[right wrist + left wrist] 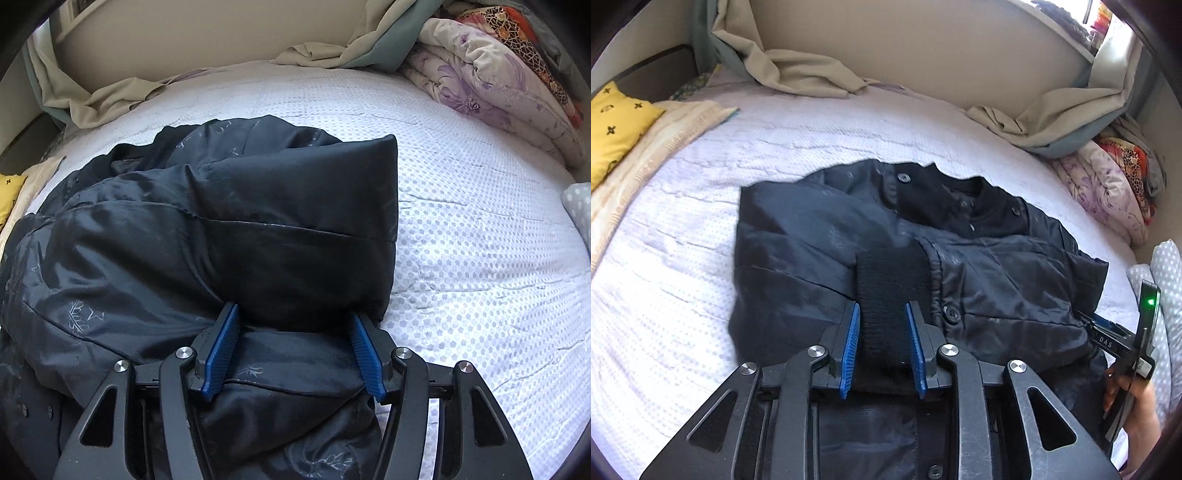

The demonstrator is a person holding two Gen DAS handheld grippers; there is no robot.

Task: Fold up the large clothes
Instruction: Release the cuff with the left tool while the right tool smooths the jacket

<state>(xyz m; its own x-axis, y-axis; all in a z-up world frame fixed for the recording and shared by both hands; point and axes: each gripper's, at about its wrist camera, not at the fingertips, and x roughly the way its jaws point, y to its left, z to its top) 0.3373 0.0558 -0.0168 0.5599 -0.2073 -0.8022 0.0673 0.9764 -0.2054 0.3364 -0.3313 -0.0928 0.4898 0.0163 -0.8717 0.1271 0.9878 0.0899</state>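
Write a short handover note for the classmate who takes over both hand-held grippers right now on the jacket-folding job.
Left hand-held gripper: open, its fingers either side of the ribbed knit cuff, not clamped.
Right hand-held gripper: open wide, a bulky fold of the sleeve between its fingers.
The dark jacket lies buttoned-side up on the white bedspread, collar away from you.
Done: one sleeve is folded across the front.
Left: lay the right-side sleeve over, then fold the body.

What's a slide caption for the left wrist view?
Left gripper open around the cuff of a jacket on the bed.
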